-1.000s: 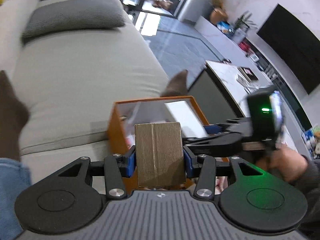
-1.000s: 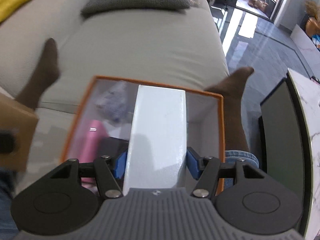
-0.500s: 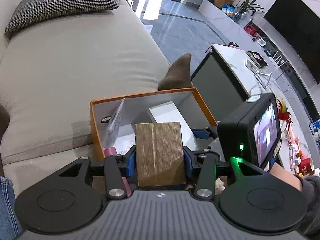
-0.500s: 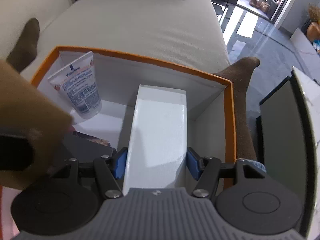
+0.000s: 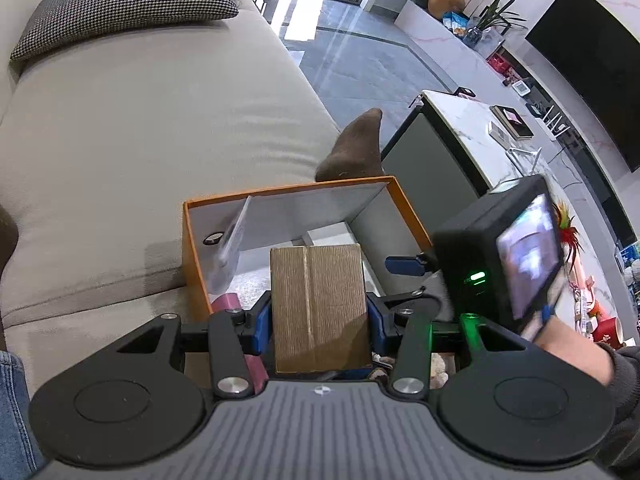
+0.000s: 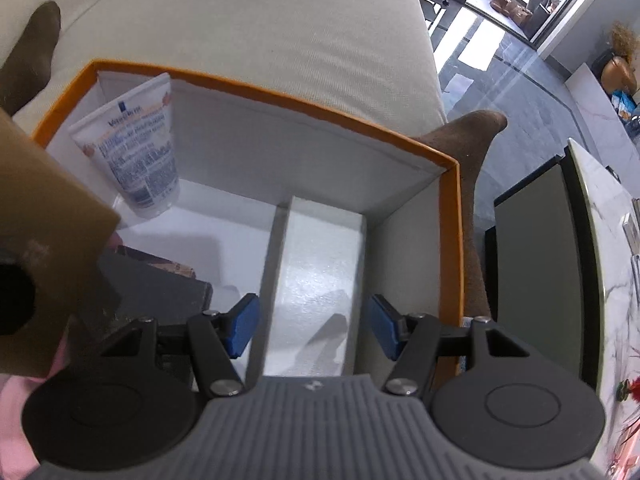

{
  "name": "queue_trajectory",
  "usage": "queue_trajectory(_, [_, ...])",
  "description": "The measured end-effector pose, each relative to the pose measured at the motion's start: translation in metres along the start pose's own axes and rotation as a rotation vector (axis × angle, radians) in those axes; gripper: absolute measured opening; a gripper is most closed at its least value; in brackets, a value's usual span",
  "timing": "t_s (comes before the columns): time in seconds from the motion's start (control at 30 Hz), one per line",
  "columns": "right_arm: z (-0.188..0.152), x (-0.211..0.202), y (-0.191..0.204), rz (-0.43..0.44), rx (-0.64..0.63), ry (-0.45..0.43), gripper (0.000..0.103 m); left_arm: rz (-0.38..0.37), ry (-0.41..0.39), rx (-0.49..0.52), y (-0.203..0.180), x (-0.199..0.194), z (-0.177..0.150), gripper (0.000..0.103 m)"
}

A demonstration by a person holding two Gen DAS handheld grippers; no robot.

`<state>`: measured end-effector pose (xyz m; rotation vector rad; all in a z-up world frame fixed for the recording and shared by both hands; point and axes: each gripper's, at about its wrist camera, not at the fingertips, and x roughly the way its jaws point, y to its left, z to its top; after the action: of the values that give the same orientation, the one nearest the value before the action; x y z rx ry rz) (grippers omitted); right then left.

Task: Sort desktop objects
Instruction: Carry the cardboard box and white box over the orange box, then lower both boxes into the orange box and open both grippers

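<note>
1. Left wrist view: the left gripper (image 5: pixel 319 316) is clamped on a brown cardboard box (image 5: pixel 319 308), both blue pads pressed against its sides. The cardboard box hangs over the near edge of the orange storage box (image 5: pixel 404 204) and is not yet set down.
2. Same view: a tube (image 5: pixel 232 248) leans in the far-left corner of the orange storage box, and a pink item (image 5: pixel 228 302) lies by its left wall. The right gripper's camera body (image 5: pixel 504 260) stands at the right wall.
3. Right wrist view: the right gripper (image 6: pixel 312 330) is open; its pads stand clear on either side of a white box (image 6: pixel 320 280), touching neither face.
4. Same view: the white box rests on the floor of the orange storage box, in its far-right corner, against the right wall. This placement appears complete.
5. Same view: a dark flat item (image 6: pixel 156 296) lies left of the white box.
6. Remaining, as judged: lower and release the cardboard box into the free floor area.
</note>
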<state>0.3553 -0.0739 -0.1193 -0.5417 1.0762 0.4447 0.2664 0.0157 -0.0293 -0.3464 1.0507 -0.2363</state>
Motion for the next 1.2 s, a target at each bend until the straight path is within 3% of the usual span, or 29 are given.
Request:
queue_trajectory(0.27, [-0.001,-0.047,-0.034,0.082,0.066,-0.144,0.062,0.048,0.004,0.113,-0.018,0.024,0.017,0.053])
queue_trajectory(0.43, [-0.003,-0.061,-0.05,0.094,0.109,-0.199,0.059,0.091,0.042,0.123,-0.023,0.054,0.03,0.053])
queue_trajectory(0.63, [-0.004,-0.048,-0.072,0.064,0.148,-0.254,0.057,0.148,0.103,0.069,-0.024,0.091,0.036,0.053])
queue_trajectory(1.0, [-0.009,-0.031,-0.091,0.121,0.211,-0.288,0.057,0.282,0.165,-0.014,-0.022,0.132,0.038,0.054])
queue_trajectory(1.2, [-0.012,-0.025,-0.091,0.145,0.213,-0.28,0.057,0.285,0.189,-0.042,-0.016,0.144,0.036,0.054])
